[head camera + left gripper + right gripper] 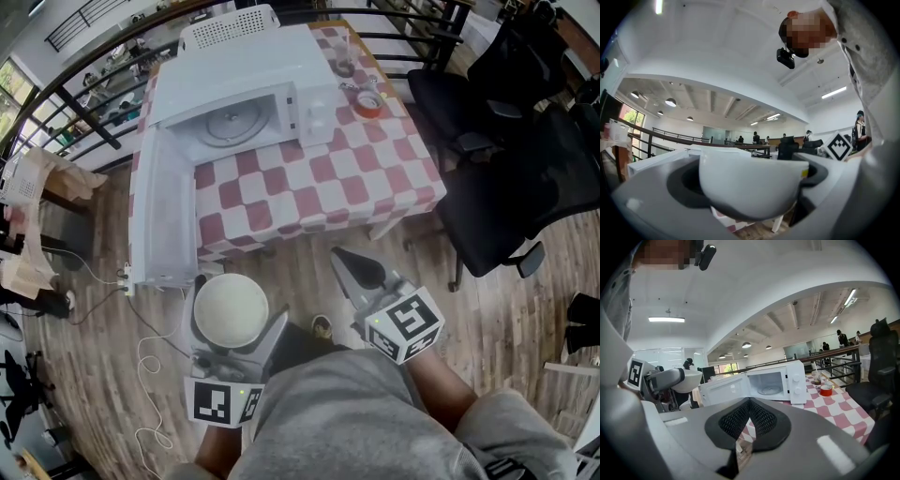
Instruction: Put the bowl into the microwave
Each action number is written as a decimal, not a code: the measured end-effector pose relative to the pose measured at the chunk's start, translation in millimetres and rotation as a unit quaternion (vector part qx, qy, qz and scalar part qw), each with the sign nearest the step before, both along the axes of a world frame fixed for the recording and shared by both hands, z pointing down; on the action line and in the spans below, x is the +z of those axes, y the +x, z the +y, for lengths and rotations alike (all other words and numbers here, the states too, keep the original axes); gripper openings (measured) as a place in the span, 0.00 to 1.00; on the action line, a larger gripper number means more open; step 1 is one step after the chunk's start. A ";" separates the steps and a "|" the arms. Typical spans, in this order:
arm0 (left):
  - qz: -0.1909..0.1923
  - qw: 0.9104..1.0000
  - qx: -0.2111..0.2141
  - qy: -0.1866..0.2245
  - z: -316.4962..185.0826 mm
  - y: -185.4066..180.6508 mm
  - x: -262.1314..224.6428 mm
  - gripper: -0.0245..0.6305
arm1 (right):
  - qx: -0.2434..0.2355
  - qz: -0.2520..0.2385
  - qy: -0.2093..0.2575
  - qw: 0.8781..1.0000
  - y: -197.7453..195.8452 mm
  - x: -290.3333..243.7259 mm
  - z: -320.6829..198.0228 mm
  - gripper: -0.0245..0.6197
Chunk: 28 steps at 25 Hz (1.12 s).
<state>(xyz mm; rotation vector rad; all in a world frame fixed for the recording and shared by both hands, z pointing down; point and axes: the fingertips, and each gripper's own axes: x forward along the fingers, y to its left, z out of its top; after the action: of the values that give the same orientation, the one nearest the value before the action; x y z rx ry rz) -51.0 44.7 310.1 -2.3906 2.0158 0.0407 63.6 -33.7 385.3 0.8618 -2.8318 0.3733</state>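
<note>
A white bowl [231, 310] sits clamped in my left gripper [234, 330], held above the wooden floor in front of the table. The left gripper view shows the bowl [752, 187] upright between both jaws. The white microwave [246, 94] stands on the checkered table [319, 187] with its door [164, 211] swung wide open and a glass turntable [232, 124] inside. My right gripper [354, 267] is shut with nothing in it, to the right of the bowl. In the right gripper view the microwave [780, 382] is ahead and the bowl [689, 380] at the left.
A red tape roll [367, 103] and a small glass [344, 66] stand on the table right of the microwave. Black office chairs [511, 141] crowd the right side. A power cable [150, 356] trails over the floor at the left. A railing [103, 56] runs behind the table.
</note>
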 end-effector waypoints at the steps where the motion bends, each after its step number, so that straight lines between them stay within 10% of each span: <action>1: -0.001 1.000 0.002 0.000 -0.1 1.2 -0.1 0.86 | 0.001 -0.001 0.000 1.000 0.5 -0.2 0.3 0.04; 28: 0.005 1.000 0.024 0.001 -28.4 -17.3 3.8 0.86 | 0.011 0.017 0.007 1.000 -15.1 -1.0 -25.8 0.04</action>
<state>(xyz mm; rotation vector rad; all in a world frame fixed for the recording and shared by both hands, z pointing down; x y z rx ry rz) -68.3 16.3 313.9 -2.4427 1.9601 0.0562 48.5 -59.5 384.3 0.8938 -2.7989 0.3400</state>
